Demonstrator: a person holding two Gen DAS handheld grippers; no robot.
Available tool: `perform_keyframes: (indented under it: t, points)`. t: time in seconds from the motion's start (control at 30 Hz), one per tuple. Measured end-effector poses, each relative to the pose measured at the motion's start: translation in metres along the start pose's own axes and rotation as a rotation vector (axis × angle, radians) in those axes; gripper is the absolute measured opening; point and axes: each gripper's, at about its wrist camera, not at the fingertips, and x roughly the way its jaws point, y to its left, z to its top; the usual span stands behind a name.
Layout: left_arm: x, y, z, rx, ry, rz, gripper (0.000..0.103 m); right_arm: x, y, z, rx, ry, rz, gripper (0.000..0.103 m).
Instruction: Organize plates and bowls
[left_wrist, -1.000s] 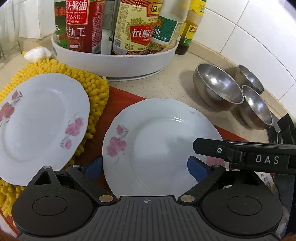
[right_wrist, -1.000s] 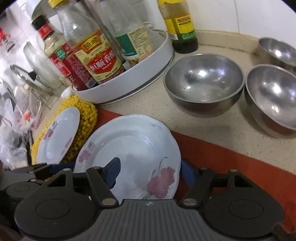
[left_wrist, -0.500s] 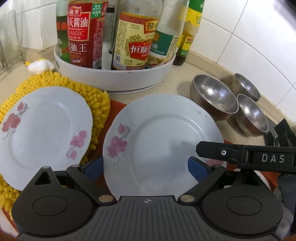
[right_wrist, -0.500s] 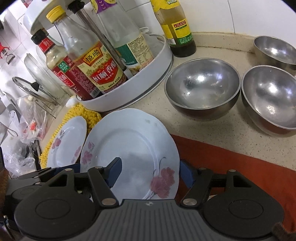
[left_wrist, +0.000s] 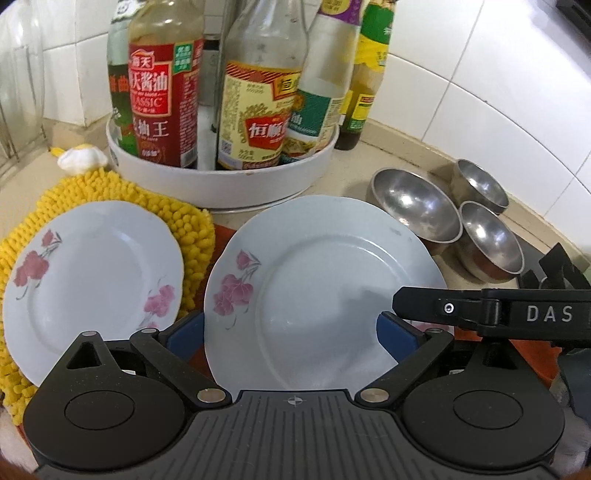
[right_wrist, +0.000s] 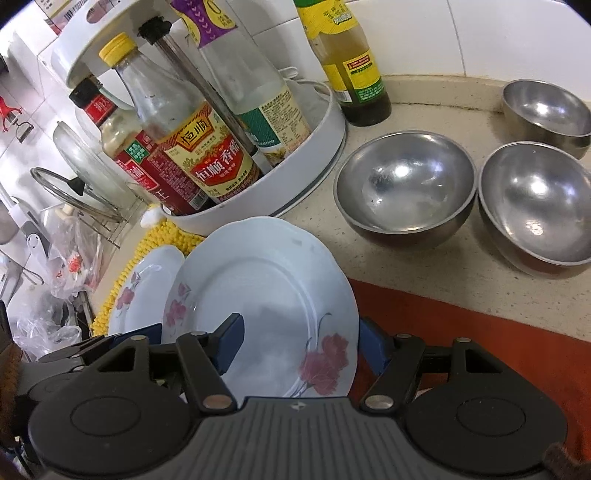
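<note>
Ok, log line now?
large plate: framed by left gripper and right gripper | grip: unclear | small plate: on yellow mat | steel bowls: three, unstacked

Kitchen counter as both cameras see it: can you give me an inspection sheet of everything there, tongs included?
Surface: speckled beige counter with a red mat.
Job's things: near flowered plate between the tongs; second flowered plate on a yellow chenille pad; three empty steel bowls, upright.
Clutter: sauce bottles in a white round tray; oil bottle beside it; plastic bags.
Tongs: left tongs and right tongs both parted at the near plate; grip cannot be told.
Cables: nothing seen.
Surroundings: white wall tiles; glass lids in a rack.
</note>
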Motion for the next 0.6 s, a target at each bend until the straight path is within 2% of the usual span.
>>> perform_keyframes:
  t: [0.27,0.6]
  points:
    - [-0.006,-0.019,-0.002,0.06,-0.003,-0.037,0.1,-0.023,-0.005,-0.008,0.032,-0.026,-0.02,0.064]
    - [-0.004,-0.057,-0.018,0.159,0.035,-0.125,0.1,-0.056,-0.027,-0.033,0.133,-0.037,-0.082,0.064]
